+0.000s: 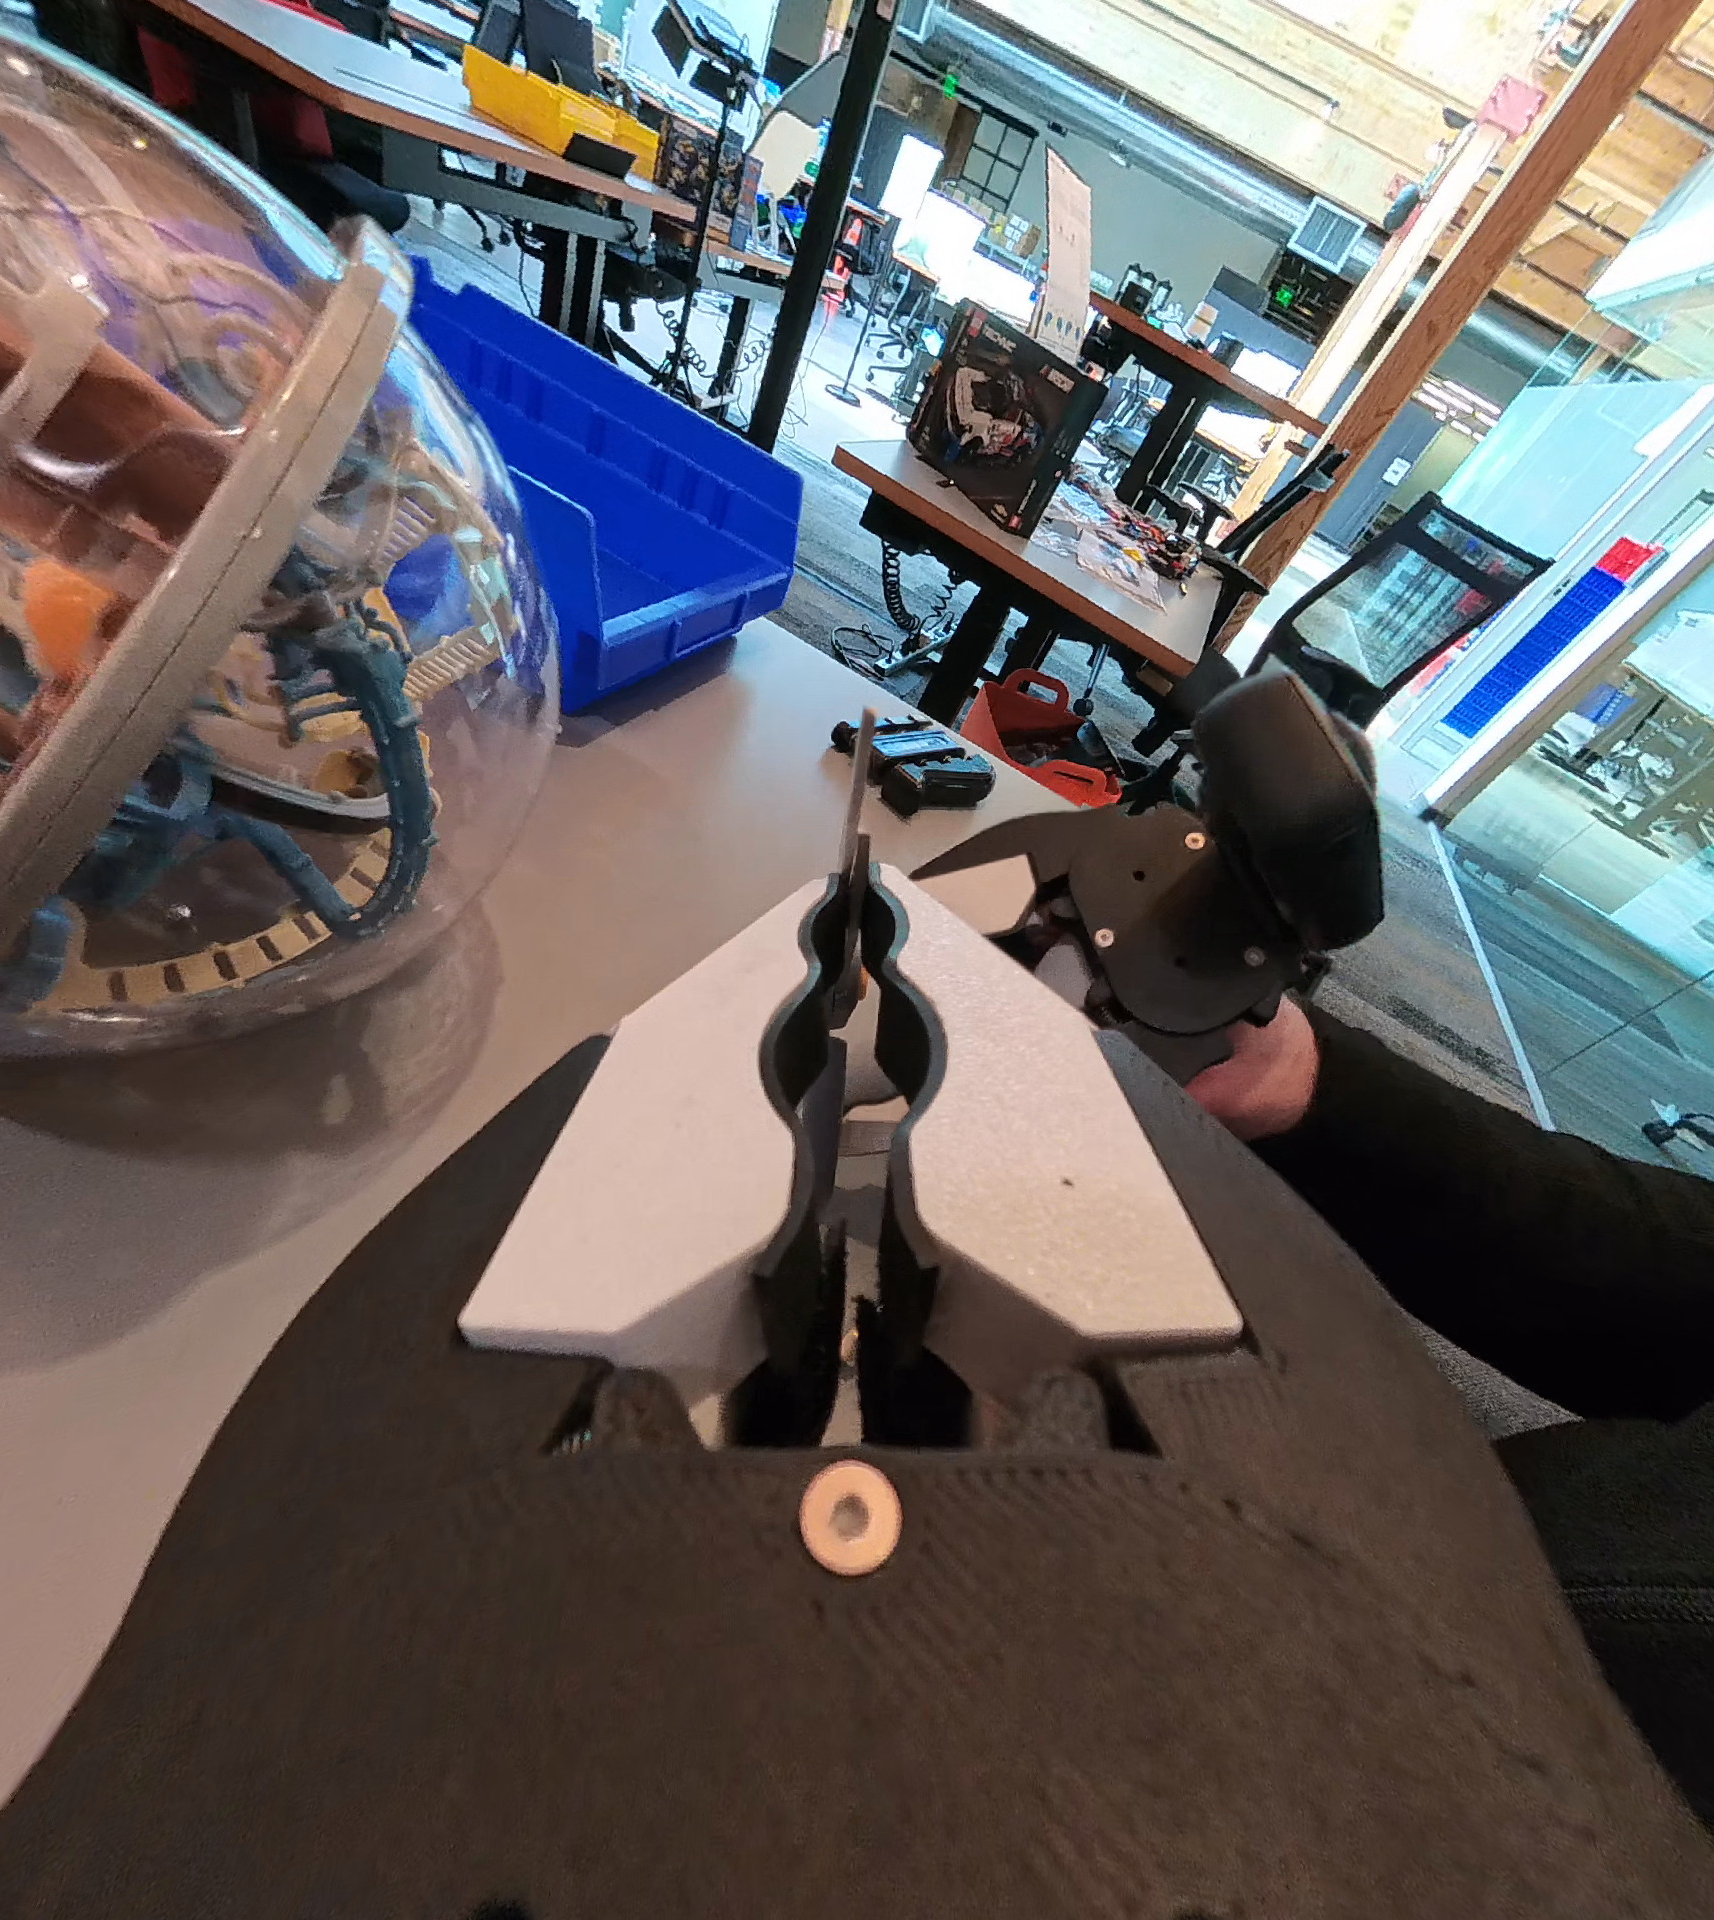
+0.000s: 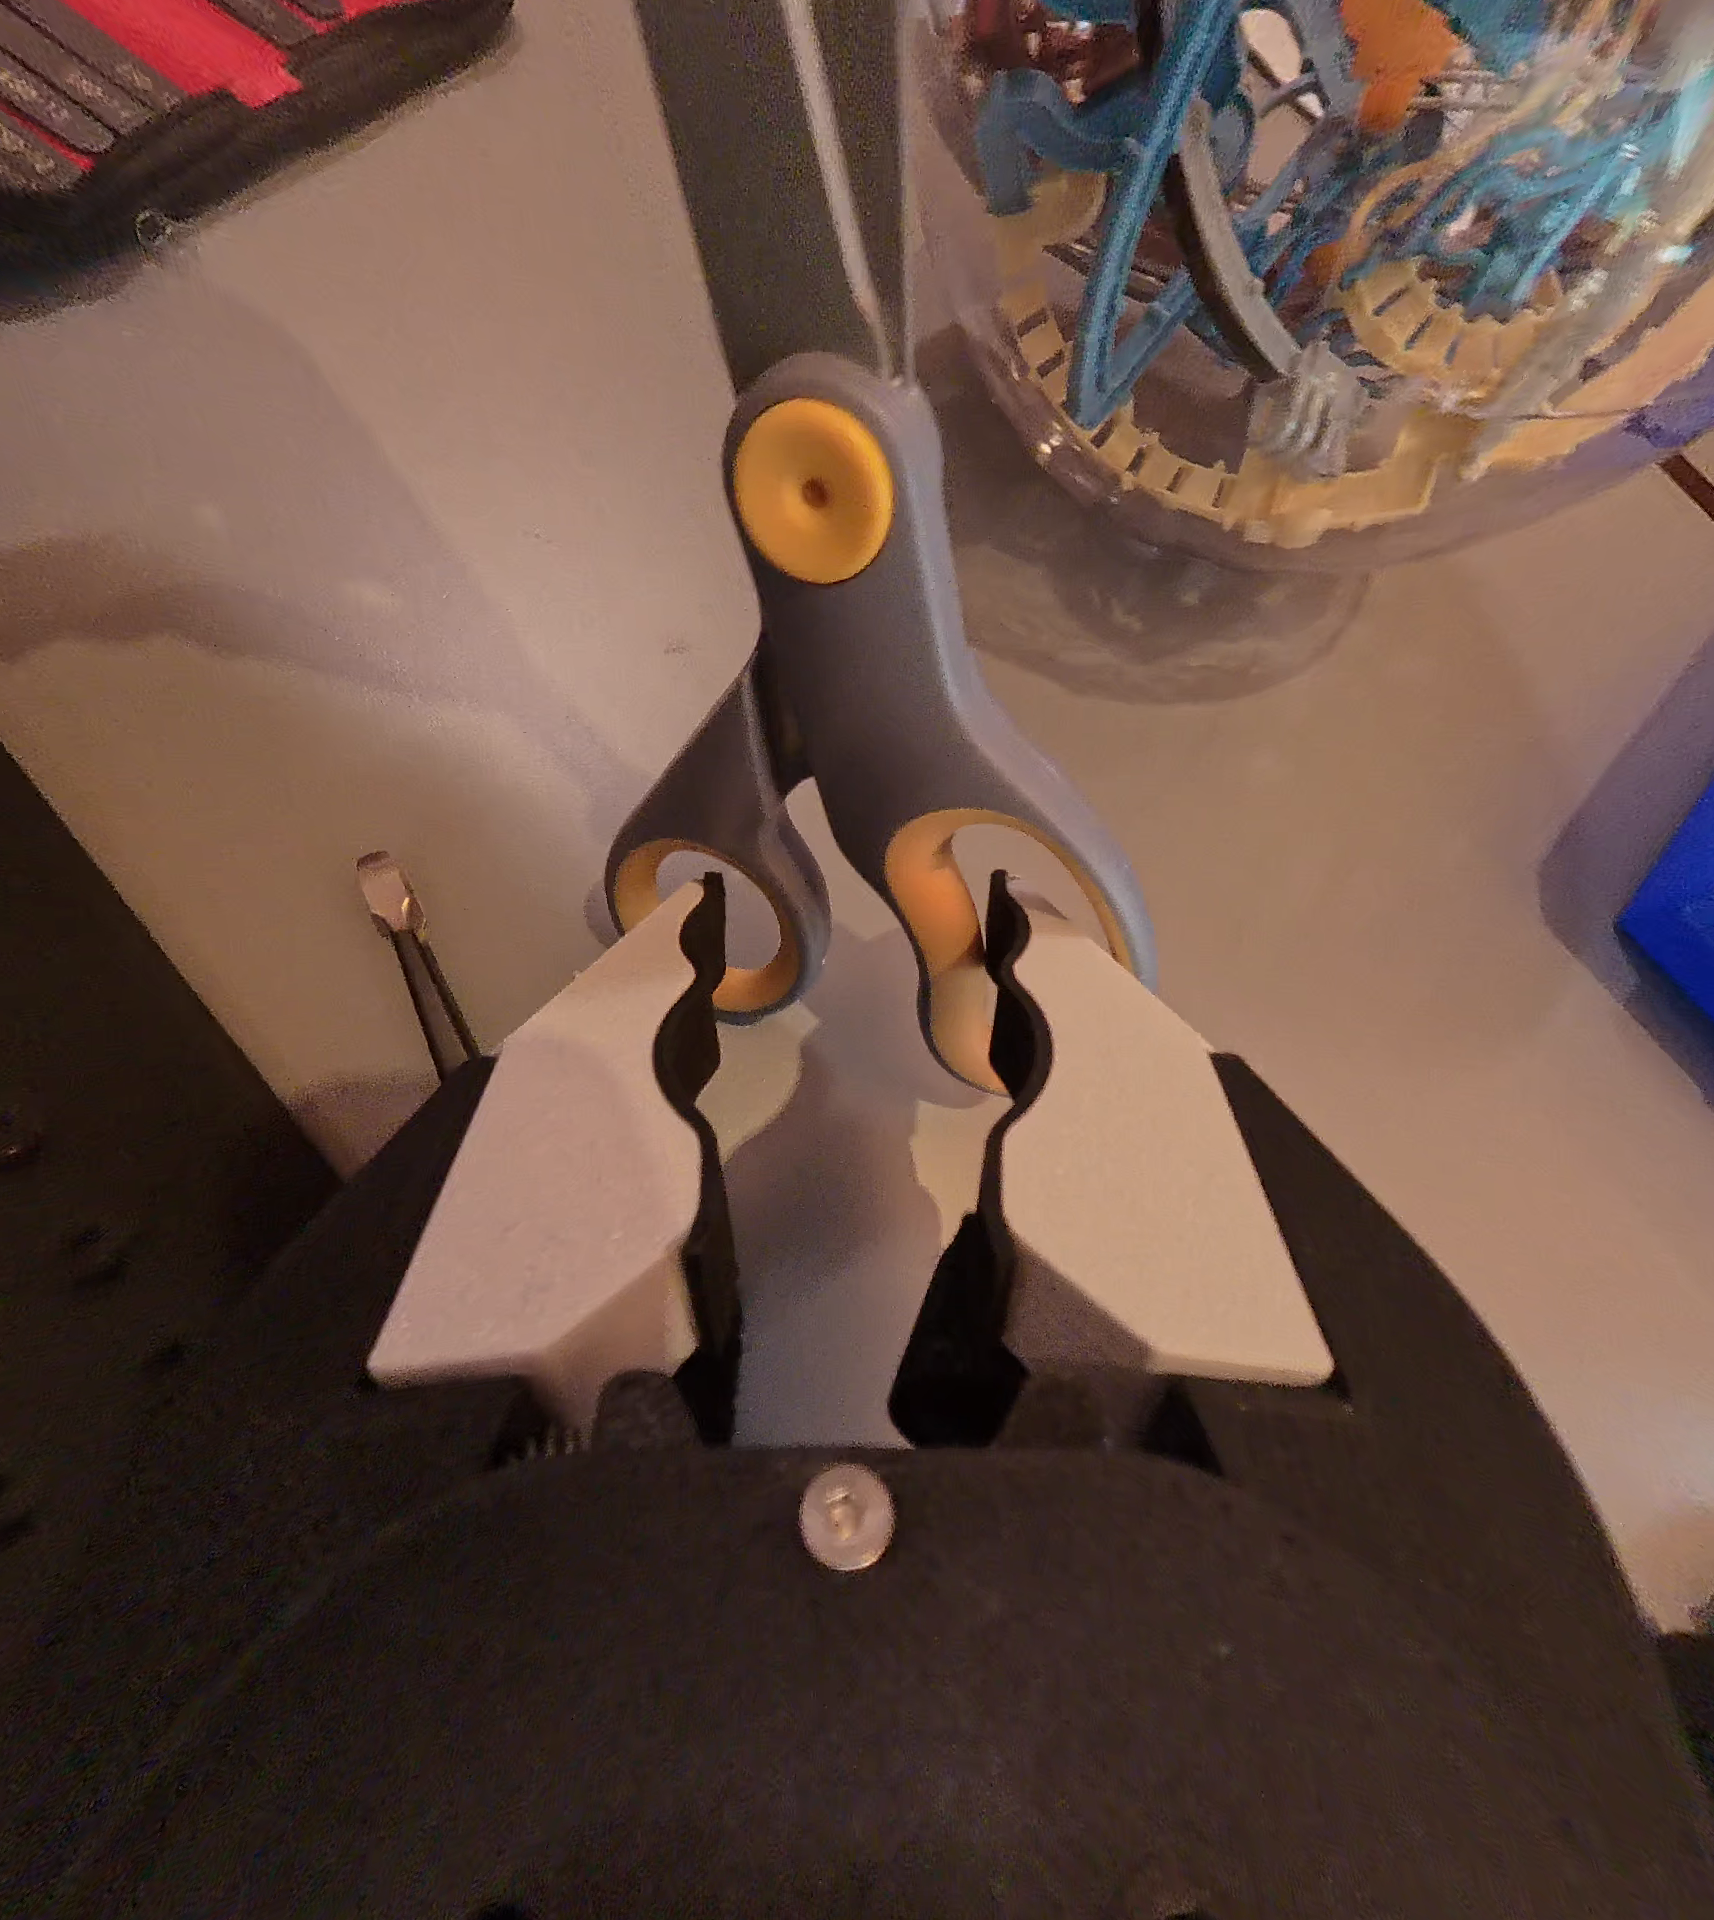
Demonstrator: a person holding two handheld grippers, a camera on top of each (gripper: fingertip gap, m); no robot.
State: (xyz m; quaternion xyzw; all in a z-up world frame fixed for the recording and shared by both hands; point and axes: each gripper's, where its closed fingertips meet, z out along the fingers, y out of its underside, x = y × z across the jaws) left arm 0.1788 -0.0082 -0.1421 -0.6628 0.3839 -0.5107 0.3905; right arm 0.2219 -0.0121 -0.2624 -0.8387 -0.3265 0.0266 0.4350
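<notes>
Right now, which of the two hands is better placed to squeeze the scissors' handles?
Right, probably. The right gripper is open, with one fingertip at each handle loop of the scissors. The left gripper is already shut on a thin dark strip, so it is not free.

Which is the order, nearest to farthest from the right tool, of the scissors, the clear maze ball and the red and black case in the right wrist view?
1. Scissors: straight ahead, handle loops at the tips of the right tool.
2. Clear maze ball: ahead, to the right.
3. Red and black case: far upper left.
</notes>
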